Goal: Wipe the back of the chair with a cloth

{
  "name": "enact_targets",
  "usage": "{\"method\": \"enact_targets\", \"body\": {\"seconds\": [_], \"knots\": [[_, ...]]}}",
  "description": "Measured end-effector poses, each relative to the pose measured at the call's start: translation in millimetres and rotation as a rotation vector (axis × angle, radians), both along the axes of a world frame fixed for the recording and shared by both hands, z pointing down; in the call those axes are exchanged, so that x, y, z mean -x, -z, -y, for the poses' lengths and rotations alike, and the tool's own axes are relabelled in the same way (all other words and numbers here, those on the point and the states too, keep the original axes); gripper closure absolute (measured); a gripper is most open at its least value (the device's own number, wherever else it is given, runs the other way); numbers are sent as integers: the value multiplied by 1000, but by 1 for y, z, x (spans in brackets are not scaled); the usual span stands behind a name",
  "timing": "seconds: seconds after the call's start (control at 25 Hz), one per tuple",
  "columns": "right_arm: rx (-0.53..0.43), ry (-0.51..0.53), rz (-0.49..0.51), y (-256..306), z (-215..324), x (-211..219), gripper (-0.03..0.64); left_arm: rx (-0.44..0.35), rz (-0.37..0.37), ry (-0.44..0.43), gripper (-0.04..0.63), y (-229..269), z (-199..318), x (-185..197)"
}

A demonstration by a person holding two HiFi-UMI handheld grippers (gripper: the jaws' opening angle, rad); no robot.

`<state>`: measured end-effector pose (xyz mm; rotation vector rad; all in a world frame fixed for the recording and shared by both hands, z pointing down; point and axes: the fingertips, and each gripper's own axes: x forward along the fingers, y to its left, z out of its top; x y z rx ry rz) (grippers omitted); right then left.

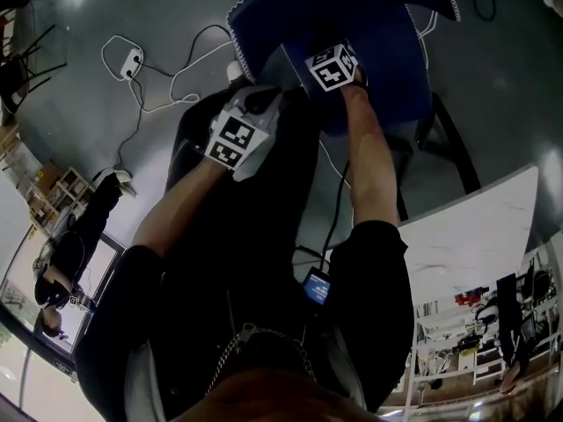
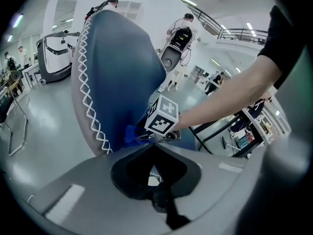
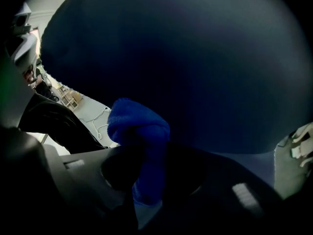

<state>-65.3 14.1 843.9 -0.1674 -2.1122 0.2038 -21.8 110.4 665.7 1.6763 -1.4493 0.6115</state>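
Observation:
The chair's blue back, edged with white zigzag stitching, stands just in front of me. In the left gripper view the chair back rises at left centre, and it fills the right gripper view. My right gripper is pressed against its surface, shut on a bright blue cloth. The left gripper view shows that cloth bunched under the right gripper's marker cube. My left gripper hovers beside the back's left edge, its jaws together with nothing seen between them.
White cables and a power strip lie on the grey floor to the left. Black chair legs spread at right, beside a white table. People and machines stand far off in the hall.

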Motion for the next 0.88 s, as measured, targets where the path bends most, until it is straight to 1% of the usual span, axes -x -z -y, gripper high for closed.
{"method": "enact_targets", "body": {"seconds": [0.36, 0.52, 0.76, 0.88], "knots": [[-55, -63, -8, 2, 61, -13, 508, -10, -18, -12, 586, -2, 11, -4], [-54, -115, -33, 0, 84, -22, 508, -8, -27, -21, 586, -3, 12, -6], [-77, -154, -34, -1, 112, -31, 508, -6, -30, -28, 586, -3, 14, -9], [-96, -191, -43, 1, 128, -37, 508, -6, -34, -29, 586, -4, 15, -9]]}}
